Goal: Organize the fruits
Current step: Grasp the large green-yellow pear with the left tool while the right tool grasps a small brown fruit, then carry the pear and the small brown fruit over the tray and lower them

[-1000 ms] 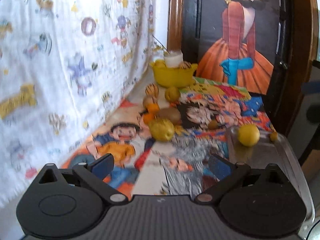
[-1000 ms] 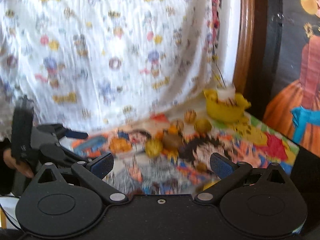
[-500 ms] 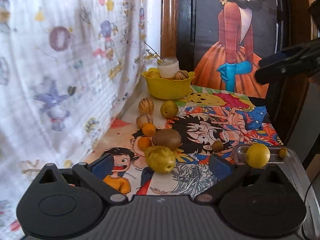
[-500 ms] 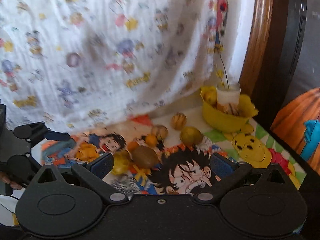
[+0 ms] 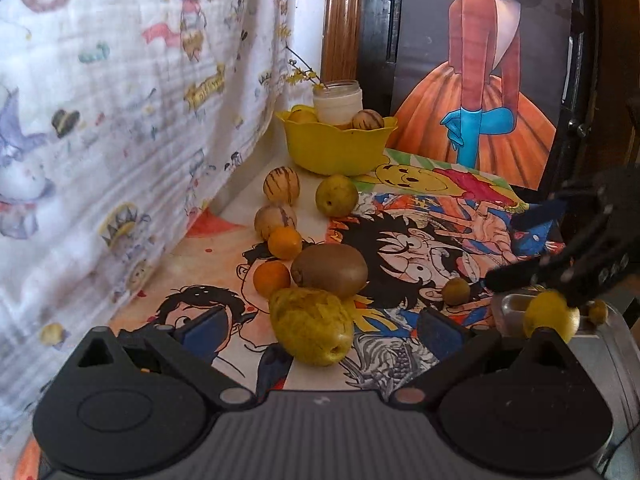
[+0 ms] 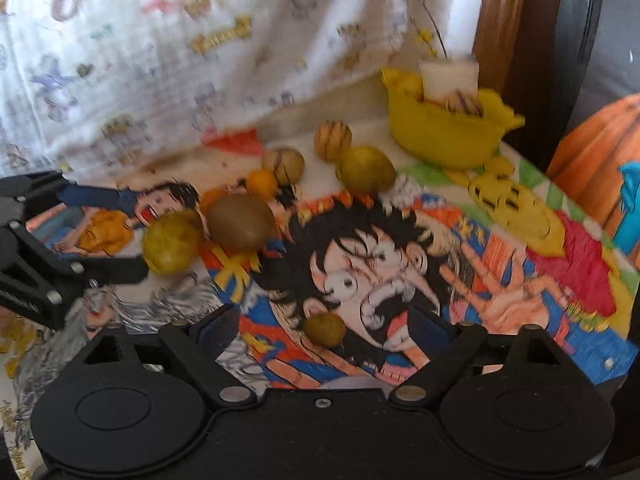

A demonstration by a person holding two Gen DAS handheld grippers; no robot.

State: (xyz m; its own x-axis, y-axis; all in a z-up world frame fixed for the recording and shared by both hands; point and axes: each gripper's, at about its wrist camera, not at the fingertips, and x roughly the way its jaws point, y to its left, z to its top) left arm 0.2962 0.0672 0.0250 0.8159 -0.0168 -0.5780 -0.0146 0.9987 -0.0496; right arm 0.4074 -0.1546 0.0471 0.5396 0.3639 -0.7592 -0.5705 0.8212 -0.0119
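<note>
Loose fruit lies on a cartoon-print table. A yellow-green pear [image 5: 311, 331] sits between the fingers of my open left gripper [image 5: 320, 328]. Behind it are a brown kiwi [image 5: 329, 270], two small oranges [image 5: 272, 278], striped melons [image 5: 281, 185] and a green pear [image 5: 336, 195]. A small green fruit [image 6: 324, 329] sits between the fingers of my open right gripper [image 6: 324, 330]; it also shows in the left wrist view [image 5: 456, 290]. A metal tray [image 5: 600, 344] at right holds a yellow fruit [image 5: 550, 316].
A yellow bowl [image 5: 338, 146] with fruit and a white jar [image 5: 338, 100] stands at the back by a printed cloth [image 5: 120, 120]. A painted panel [image 5: 480, 80] stands behind the table. The right gripper's arm [image 5: 580, 252] reaches in over the tray.
Both grippers moved forward and down toward the fruit. The pear now lies between the left fingers and the small green fruit between the right fingers. The right gripper entered the left view.
</note>
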